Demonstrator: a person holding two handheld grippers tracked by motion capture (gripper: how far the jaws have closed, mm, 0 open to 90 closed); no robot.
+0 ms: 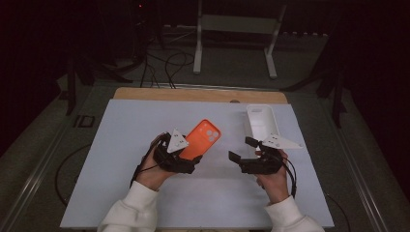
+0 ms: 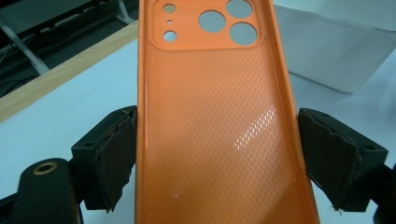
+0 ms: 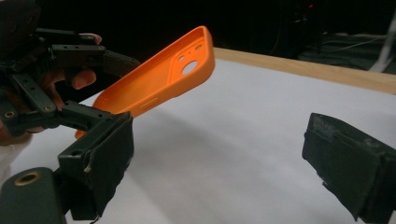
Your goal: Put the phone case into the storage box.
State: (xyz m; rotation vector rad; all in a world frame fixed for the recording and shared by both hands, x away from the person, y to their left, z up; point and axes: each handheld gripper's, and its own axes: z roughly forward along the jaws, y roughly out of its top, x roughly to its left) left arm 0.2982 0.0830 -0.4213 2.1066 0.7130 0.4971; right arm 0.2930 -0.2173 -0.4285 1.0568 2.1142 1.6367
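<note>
On the white sheet covering the wooden table (image 1: 145, 93), a person in white sleeves works with a black two-jaw gripper in each hand. At the left of the high view, the left gripper (image 1: 188, 154) grips an orange plastic phone case with round camera holes (image 1: 203, 138). Its padded jaws press on the two long edges of the case near its lower end. From the left gripper view (image 2: 217, 149), the case (image 2: 215, 116) runs up between the pads with its hollow, dimpled inside facing the camera and the camera holes at the far end. Seen from the right gripper view, the orange case (image 3: 159, 79) is lifted clear of the sheet and tilted, camera end highest, with the left gripper (image 3: 60, 102) clamped on its low end and the fingertips (image 3: 79, 79) of the holding hand showing behind.

Just to the right of the case, the right gripper (image 1: 241, 150) is held with its jaws spread apart and nothing between them. Its own view shows the two black pads wide apart over bare white sheet (image 3: 217, 154), pointing toward the case but not touching it.

Beyond the right gripper lies a white rectangular tray-like box with rounded corners (image 1: 260, 121), resting on the sheet near the table's far edge. Its pale side (image 2: 336, 51) shows behind the case in the left gripper view.
</note>
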